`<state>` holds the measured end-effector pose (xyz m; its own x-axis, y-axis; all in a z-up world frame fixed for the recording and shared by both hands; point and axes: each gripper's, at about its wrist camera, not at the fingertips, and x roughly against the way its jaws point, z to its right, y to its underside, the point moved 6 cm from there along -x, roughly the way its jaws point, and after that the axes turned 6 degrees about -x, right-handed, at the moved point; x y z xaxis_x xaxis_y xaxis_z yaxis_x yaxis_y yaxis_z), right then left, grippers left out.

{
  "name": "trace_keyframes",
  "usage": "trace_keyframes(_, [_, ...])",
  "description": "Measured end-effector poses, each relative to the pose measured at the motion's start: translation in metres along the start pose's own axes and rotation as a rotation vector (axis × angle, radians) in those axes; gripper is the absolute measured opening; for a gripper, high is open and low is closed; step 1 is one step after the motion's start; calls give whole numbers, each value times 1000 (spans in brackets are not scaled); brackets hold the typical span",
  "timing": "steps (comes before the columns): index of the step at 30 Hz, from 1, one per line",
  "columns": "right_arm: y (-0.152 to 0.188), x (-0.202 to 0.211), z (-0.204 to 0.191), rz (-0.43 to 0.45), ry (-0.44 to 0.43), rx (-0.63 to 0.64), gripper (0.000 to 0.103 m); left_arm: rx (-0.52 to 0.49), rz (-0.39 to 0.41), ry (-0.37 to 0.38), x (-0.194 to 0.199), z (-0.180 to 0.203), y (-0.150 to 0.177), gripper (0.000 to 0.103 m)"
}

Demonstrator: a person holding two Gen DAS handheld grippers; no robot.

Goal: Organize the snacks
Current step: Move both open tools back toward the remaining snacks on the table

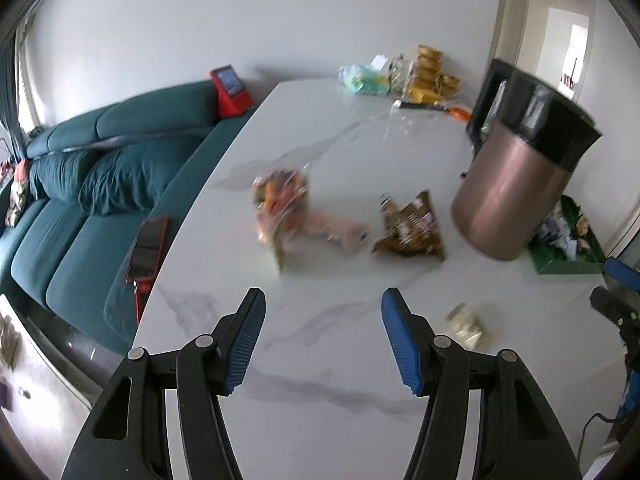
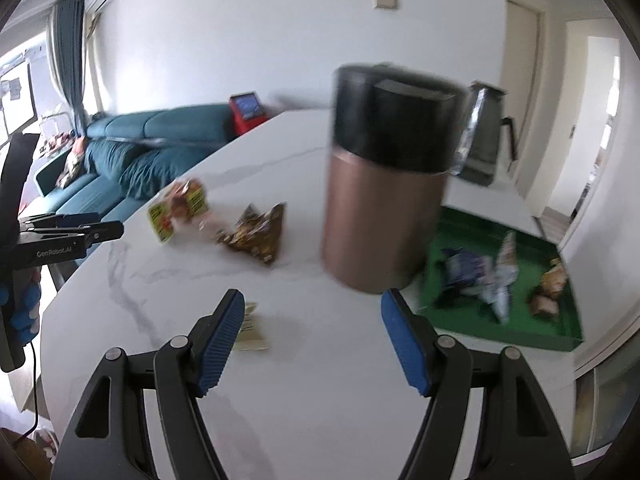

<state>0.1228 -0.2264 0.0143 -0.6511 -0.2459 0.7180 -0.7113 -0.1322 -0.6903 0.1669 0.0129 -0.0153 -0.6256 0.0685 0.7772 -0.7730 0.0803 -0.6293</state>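
Loose snacks lie on the white marble table (image 1: 340,380): an orange-pink packet (image 1: 280,204), a brown packet (image 1: 412,228) and a small pale packet (image 1: 468,326). They also show in the right wrist view: the orange packet (image 2: 178,210), the brown packet (image 2: 256,236), the pale packet (image 2: 250,328). A green tray (image 2: 460,232) holds several snacks at the right. My left gripper (image 1: 323,338) is open and empty above the table. My right gripper (image 2: 312,336) is open and empty, with the pale packet by its left finger.
A tall copper canister with a black lid (image 2: 384,176) stands between the snacks and the tray; it also shows in the left wrist view (image 1: 516,176). A kettle (image 2: 482,136) stands behind it. More packets (image 1: 404,76) lie at the far end. A teal sofa (image 1: 100,184) runs along the left.
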Motion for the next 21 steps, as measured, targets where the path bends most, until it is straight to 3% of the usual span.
trace_keyframes(10, [23, -60, -43, -113, -41, 11, 92, -1, -14, -36, -31, -46, -4, 55])
trace_keyframes(21, [32, -108, -64, -188, -52, 47, 92, -39, -13, -14, -74, -57, -39, 55])
